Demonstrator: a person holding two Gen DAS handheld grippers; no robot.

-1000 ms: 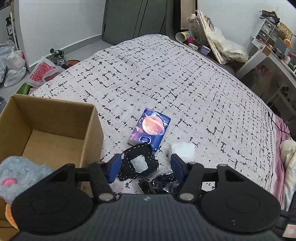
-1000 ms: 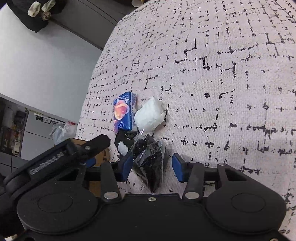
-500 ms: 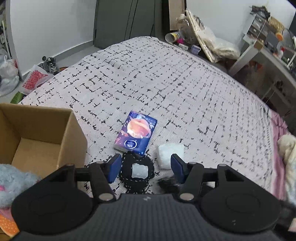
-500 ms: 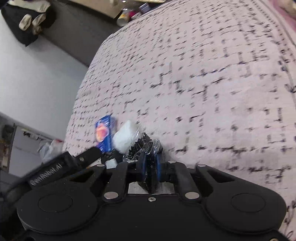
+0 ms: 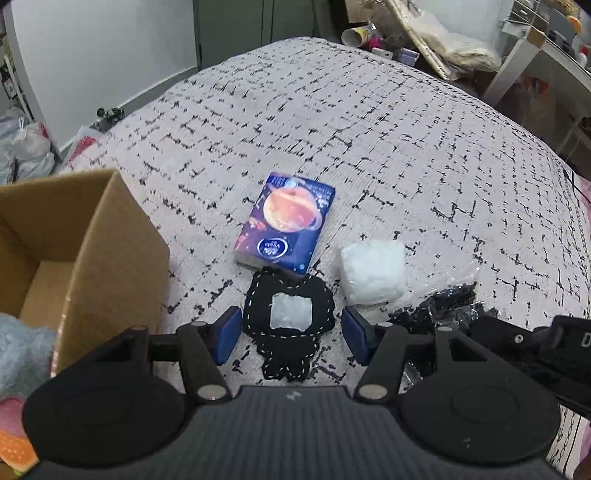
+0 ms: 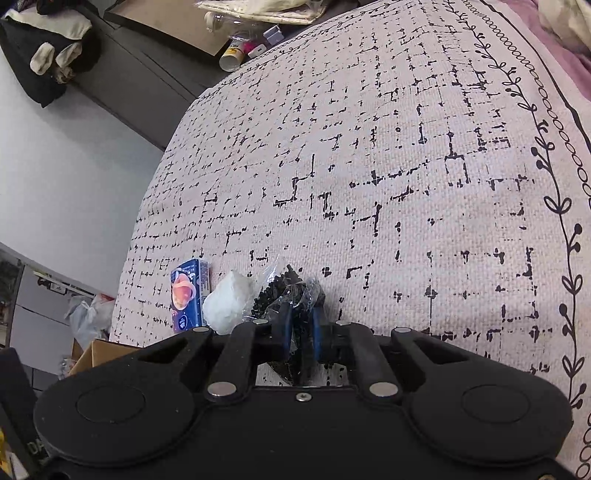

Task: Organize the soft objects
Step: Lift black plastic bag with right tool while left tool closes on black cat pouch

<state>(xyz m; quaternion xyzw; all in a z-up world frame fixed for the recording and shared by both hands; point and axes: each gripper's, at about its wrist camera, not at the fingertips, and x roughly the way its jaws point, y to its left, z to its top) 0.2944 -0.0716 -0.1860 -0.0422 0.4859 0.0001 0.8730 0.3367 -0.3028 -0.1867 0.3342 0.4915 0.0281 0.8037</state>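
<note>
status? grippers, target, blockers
Right gripper shut on clear plastic bag of black bits. Left gripper open over black stitched fabric piece. Cardboard box left; nothing blocking.

A bed [image 5: 369, 122] with black-flecked pale cover fills the room, white wall [image 5: 92, 48] and dark wardrobe [image 5: 258, 22] behind.
</note>
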